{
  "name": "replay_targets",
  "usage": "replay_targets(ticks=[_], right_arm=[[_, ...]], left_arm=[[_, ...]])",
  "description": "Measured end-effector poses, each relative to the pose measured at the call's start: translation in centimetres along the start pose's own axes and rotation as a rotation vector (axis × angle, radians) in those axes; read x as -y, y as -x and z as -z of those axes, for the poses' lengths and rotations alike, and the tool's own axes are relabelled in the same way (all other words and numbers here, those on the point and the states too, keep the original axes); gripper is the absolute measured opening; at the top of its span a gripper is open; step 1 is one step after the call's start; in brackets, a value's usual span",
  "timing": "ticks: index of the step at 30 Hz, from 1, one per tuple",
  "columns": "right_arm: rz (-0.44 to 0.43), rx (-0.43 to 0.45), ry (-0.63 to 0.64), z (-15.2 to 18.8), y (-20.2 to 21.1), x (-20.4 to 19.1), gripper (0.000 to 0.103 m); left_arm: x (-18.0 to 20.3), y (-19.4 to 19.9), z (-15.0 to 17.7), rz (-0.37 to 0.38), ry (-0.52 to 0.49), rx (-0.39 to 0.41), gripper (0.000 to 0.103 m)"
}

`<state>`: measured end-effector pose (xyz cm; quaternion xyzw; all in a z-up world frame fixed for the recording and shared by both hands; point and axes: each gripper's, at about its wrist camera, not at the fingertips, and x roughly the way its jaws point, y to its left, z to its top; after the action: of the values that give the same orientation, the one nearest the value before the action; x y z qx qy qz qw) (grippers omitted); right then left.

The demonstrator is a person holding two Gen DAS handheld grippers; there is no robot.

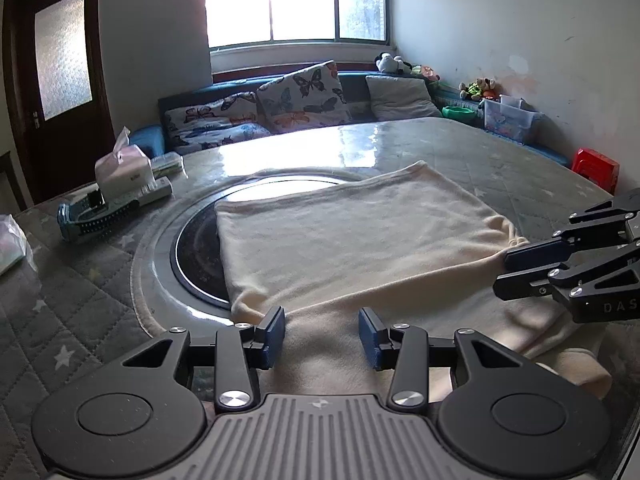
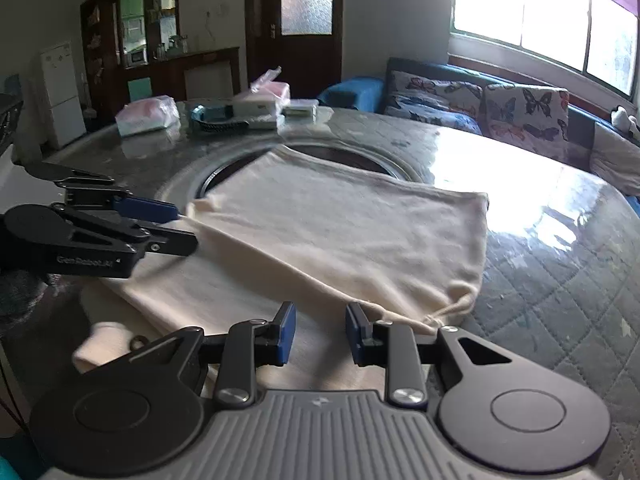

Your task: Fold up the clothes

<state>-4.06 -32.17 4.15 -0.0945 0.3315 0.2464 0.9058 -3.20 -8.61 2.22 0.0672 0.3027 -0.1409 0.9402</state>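
Cream garment (image 1: 360, 236) lies part-folded on desk (image 1: 500, 152), upper layer doubled over. Left hand-held gripper (image 1: 322, 334) and right hand-held gripper (image 2: 321, 334) both gape wide, holding nothing, at near edge. Judgement: pinch both layers squarely, keep corners level.

— Where is there room?
— Far side of the table (image 1: 460, 148), beyond the cloth (image 1: 352, 232), is bare.
— What's in the way?
— Tissue box (image 1: 122, 168), basket (image 1: 92, 220) and bag (image 2: 146, 116) crowd its left edge.

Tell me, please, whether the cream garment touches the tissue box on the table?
Apart. The left wrist view shows bare table between the cream garment and the tissue box.
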Motion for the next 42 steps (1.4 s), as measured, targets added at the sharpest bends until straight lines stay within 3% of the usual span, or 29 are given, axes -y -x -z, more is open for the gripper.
replay_targets(ticks=[15,22,32,35,37,39,42], right_arm=[[-0.041,-0.046,0.004,2.1,2.4,0.0,0.027],[-0.033,-0.039,-0.008,2.3,4.2,0.8,0.028],[-0.022,-0.050,0.072,3.0,5.6,0.3,0.036],[-0.017,-0.051,0.092,3.4,6.1,0.3,0.040],[-0.014,-0.053,0.106,3.6,6.4,0.3,0.042],[-0.016,-0.055,0.142,4.0,6.9,0.1,0.051],[-0.028,-0.059,0.220,4.5,7.2,-0.5,0.054]], left_arm=[[1.0,4.9,2.4,0.044,-0.128,-0.002,0.045],[1.8,7.5,4.4,0.070,-0.311,-0.010,0.049],[5.1,6.7,6.2,0.136,-0.476,0.012,0.048],[5.8,6.4,6.1,0.148,-0.492,0.034,0.037],[5.8,6.3,5.7,0.154,-0.468,0.042,0.020],[5.6,6.1,5.0,0.159,-0.434,0.045,0.012],[4.8,5.6,3.6,0.167,-0.373,0.046,0.011]])
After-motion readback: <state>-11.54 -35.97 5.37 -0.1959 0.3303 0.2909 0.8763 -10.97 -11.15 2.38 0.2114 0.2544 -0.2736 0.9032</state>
